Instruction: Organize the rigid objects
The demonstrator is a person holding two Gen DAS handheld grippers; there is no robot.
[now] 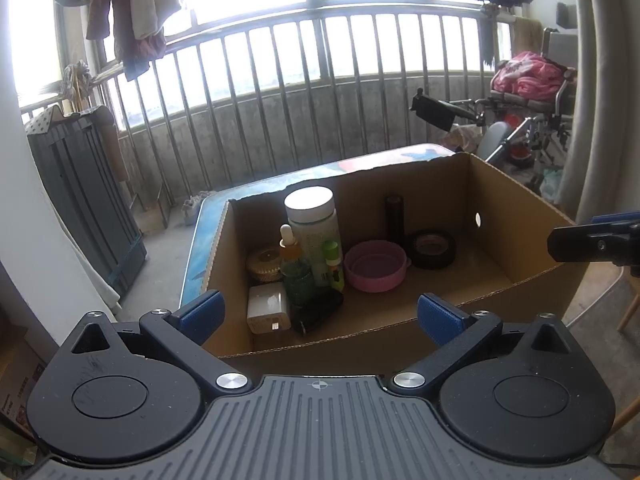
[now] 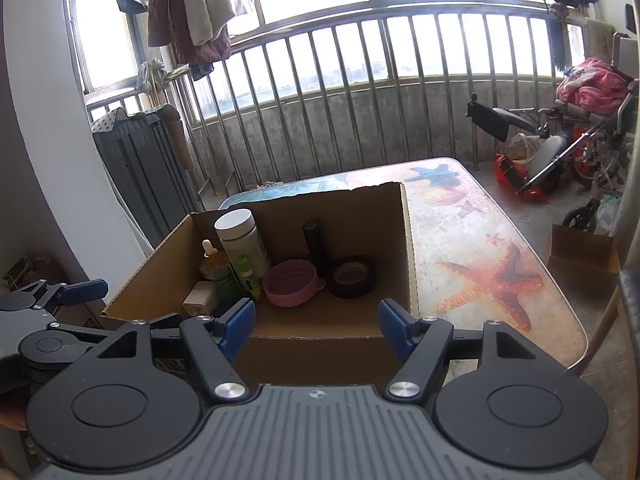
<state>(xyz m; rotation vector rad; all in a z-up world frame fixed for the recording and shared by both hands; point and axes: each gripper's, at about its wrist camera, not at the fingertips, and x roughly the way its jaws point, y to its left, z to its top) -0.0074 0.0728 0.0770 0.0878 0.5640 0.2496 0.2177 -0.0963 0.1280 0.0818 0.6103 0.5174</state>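
Observation:
An open cardboard box (image 1: 512,216) (image 2: 410,240) stands on a table with a starfish print (image 2: 488,280). Inside are a white-capped bottle (image 1: 314,224) (image 2: 242,240), a dropper bottle (image 1: 294,268) (image 2: 218,270), a small green bottle (image 1: 334,264), a pink bowl (image 1: 374,266) (image 2: 292,282), a black tape roll (image 1: 434,248) (image 2: 352,276), a dark tube (image 1: 394,216) (image 2: 312,240), a white charger (image 1: 268,308), a round woven item (image 1: 264,264) and a black object (image 1: 316,314). My left gripper (image 1: 320,314) is open before the box's near wall, nothing between its fingers. My right gripper (image 2: 316,328) is open too, empty.
The right gripper's tip (image 1: 592,240) shows at the right edge of the left wrist view; the left gripper (image 2: 52,300) shows at the left of the right wrist view. A balcony railing (image 2: 360,92), a dark cabinet (image 1: 88,208), a wheelchair (image 2: 568,132) and a small cardboard box (image 2: 584,248) surround the table.

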